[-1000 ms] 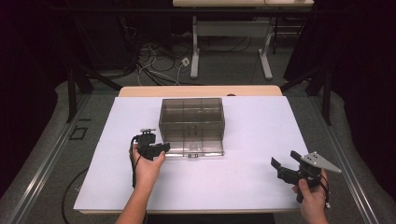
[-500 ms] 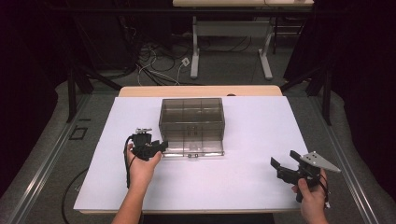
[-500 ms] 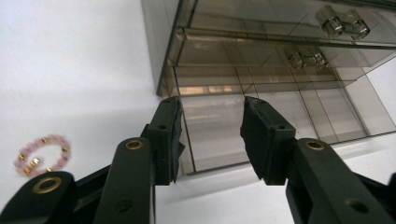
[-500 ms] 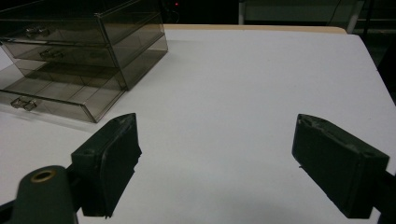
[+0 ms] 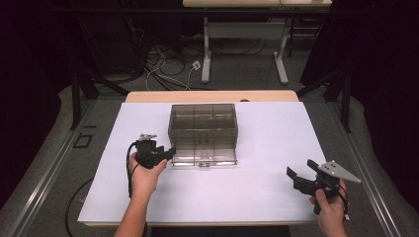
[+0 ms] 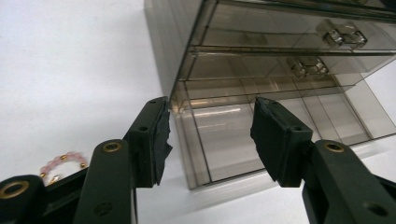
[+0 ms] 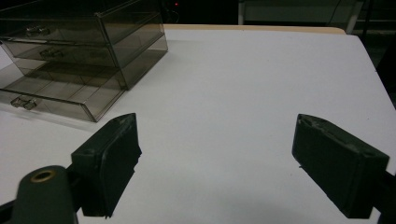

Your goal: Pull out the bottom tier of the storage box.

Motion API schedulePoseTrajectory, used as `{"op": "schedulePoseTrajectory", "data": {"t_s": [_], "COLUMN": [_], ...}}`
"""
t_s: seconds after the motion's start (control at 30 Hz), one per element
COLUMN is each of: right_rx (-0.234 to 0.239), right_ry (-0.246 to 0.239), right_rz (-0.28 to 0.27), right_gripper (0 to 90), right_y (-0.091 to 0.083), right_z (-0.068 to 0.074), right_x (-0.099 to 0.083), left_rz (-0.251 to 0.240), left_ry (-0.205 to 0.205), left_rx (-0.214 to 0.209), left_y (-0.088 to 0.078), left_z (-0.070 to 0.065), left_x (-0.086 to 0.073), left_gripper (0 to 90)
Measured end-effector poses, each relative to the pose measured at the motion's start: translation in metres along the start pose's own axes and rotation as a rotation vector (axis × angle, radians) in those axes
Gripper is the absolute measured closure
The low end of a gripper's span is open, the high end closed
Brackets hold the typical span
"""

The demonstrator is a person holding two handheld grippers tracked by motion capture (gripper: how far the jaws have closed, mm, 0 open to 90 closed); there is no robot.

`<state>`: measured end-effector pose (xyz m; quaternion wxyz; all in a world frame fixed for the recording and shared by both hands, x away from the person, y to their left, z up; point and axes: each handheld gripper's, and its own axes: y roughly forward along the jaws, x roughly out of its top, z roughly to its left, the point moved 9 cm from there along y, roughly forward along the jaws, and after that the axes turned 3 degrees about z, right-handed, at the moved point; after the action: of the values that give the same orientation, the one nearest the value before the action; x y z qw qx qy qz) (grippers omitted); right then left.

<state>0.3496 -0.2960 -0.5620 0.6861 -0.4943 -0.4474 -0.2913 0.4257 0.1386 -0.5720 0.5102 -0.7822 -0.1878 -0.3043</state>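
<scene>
- While our left gripper (image 5: 165,154) sits at the smoky transparent plastic drawer box (image 5: 202,129) mid-surface, its jaws have just been opening, nothing between them.
- We judge the pulled-out bottom drawer (image 6: 261,135) released.
- Our right gripper (image 5: 299,175) rests apart, jaws wide.

Gripper (image 7: 215,158) agape, drawer box (image 7: 79,60) far-left

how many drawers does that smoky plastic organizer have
3, stacked in the organizer: the top drawer and the middle drawer are pushed in, and the bottom drawer is pulled out toward the person. Its back is hidden, so there could be more there.
</scene>
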Motion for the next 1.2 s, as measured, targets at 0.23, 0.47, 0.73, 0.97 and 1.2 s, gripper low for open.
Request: {"op": "schedulePoseTrajectory", "data": {"t_s": [0.23, 0.47, 0.73, 0.97, 1.2], "right_rx": [0.000, -0.002, 0.007, 0.007, 0.021], "right_ry": [-0.002, -0.004, -0.006, -0.005, -0.010], "right_rz": [0.006, 0.003, -0.003, 0.003, -0.006], "right_gripper": [14.3, 14.3, 14.3, 14.3, 14.3], "right_y": [0.000, 0.000, 0.001, 0.001, 0.004], "right_z": [0.000, -0.001, 0.001, 0.001, 0.004], "right_x": [0.000, 0.000, 0.001, 0.001, 0.002], "left_rz": [-0.007, -0.077, -0.090, -0.113, -0.116], "left_ry": [0.013, 0.042, 0.017, 0.015, 0.017], "left_rx": [0.041, 0.058, 0.102, 0.100, 0.125], "left_y": [-0.002, -0.008, -0.014, -0.019, -0.016], "left_z": [0.016, 0.030, 0.047, 0.054, 0.062], "left_x": [0.000, 0.006, 0.006, 0.008, 0.006], "left_gripper": [42.4, 40.3, 39.7, 36.6, 33.1]}}
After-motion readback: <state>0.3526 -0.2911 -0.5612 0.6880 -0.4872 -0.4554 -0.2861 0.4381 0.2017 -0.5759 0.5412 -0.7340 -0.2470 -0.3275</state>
